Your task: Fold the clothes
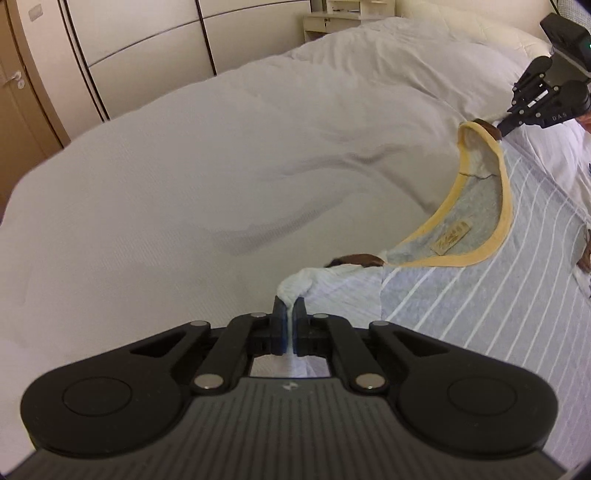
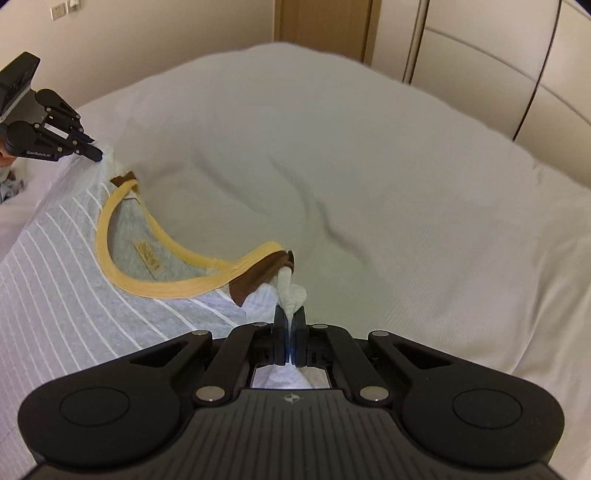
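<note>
A grey T-shirt (image 1: pixel 480 280) with thin white stripes and a yellow neckband (image 1: pixel 504 206) lies on a bed. My left gripper (image 1: pixel 290 306) is shut on a bunch of its shoulder fabric beside a brown trim patch (image 1: pixel 354 259). The right gripper (image 1: pixel 498 131) shows at the far right of the left wrist view, pinching the other shoulder. In the right wrist view my right gripper (image 2: pixel 290 314) is shut on bunched white-grey shirt (image 2: pixel 92 280) fabric next to the brown trim (image 2: pixel 258 277), and the left gripper (image 2: pixel 96 155) grips the far shoulder. The neckband (image 2: pixel 155 288) sags between them.
The white bedsheet (image 1: pixel 221 177) is wrinkled and spreads beyond the shirt. Wardrobe doors (image 1: pixel 147 48) and a wooden door (image 1: pixel 18 92) stand past the bed. A small white nightstand (image 1: pixel 325 22) sits at the far corner. A pillow (image 1: pixel 480 40) lies at the head.
</note>
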A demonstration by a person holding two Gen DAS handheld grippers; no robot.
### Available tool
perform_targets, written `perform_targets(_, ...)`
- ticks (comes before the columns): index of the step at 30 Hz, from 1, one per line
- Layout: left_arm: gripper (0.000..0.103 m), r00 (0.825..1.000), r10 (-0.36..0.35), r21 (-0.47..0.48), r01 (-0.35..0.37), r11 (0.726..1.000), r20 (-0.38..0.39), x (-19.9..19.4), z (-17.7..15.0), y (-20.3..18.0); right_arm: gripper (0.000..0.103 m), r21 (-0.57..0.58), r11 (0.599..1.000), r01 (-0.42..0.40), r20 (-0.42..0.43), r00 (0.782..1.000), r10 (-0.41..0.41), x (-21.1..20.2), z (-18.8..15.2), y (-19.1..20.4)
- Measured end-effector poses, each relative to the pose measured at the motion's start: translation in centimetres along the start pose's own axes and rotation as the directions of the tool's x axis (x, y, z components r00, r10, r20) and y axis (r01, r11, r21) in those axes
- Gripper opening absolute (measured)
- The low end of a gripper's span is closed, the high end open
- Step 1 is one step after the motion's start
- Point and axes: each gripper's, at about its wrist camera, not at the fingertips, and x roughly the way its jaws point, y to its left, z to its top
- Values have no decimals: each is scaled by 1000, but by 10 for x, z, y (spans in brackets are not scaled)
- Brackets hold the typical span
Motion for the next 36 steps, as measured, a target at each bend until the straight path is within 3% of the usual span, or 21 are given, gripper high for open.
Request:
perform_targets(3,2,1000,18,-9,-18,1000,-4,9,3,3,0,-29,999,29,9,1000,-28,6,7,0)
perform_targets(16,2,989,141,-12,-140,990,50,45,17,13,0,39,985,169,89,981,-172,27,5,-5)
perform_targets(20,2,988,141,-26,-143,989,-56,89,12,9,1,20,984,177,65,982,-178,50,4,-7)
perform_targets(22,11,982,159,-64,-166,984,-102,101,4,11,20,45,985,168,24,985,-169,64,0,-10)
perform_targets(26,29,971,205,-186,-226,956,-124,94,-13,25,34,159,973,167,50,983,-177,40,-19,-27)
perform_targets(31,29,961,254,-265,-275,924,-111,50,-31,30,50,291,940,179,-40,984,-175,7,-78,-47)
perform_targets(36,29,961,242,-221,-267,938,-134,23,-43,8,50,399,907,134,-73,991,-114,5,-123,-60)
